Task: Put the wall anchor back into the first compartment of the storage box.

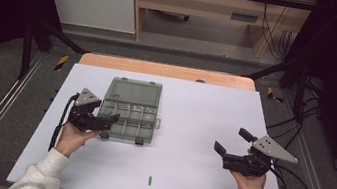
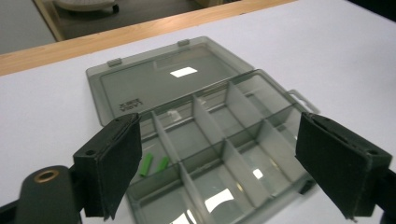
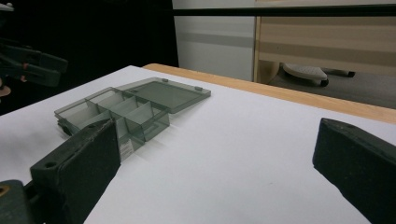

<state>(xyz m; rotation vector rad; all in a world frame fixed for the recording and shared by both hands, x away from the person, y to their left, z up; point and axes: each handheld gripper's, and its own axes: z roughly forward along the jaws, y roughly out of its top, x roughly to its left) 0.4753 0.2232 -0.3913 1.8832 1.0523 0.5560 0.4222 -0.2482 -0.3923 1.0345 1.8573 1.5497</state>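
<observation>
One white table (image 1: pixel 184 178), wooden strip along its far edge. One smoky plastic box (image 1: pixel 130 119) left of the table's middle, lid (image 1: pixel 135 92) thrown flat open behind the tray. Tray split by dividers into small compartments, exact count hard to tell; most of them bare.

Two grippers. Left gripper (image 1: pixel 104 124) just at the box's near left corner, held in one hand (image 1: pixel 74 137), jaws wide apart with nothing between them; seen in the left gripper view (image 2: pixel 219 168) hovering over the box's compartments, pads clear of the walls. Right gripper (image 1: pixel 231 140) well to the right of the box, held in the other hand (image 1: pixel 250 177) over bare table, jaws likewise wide apart and empty; in the right gripper view (image 3: pixel 215 172) the box (image 3: pixel 116 114) lying off to the left beyond the jaws.

Two green pieces (image 2: pixel 154 165) side by side in one compartment at the box's left side, second row from the lid, touching or nearly so. One more green piece (image 1: pixel 149 180) lying loose on the table, well in front of the box, near the table's front edge.
</observation>
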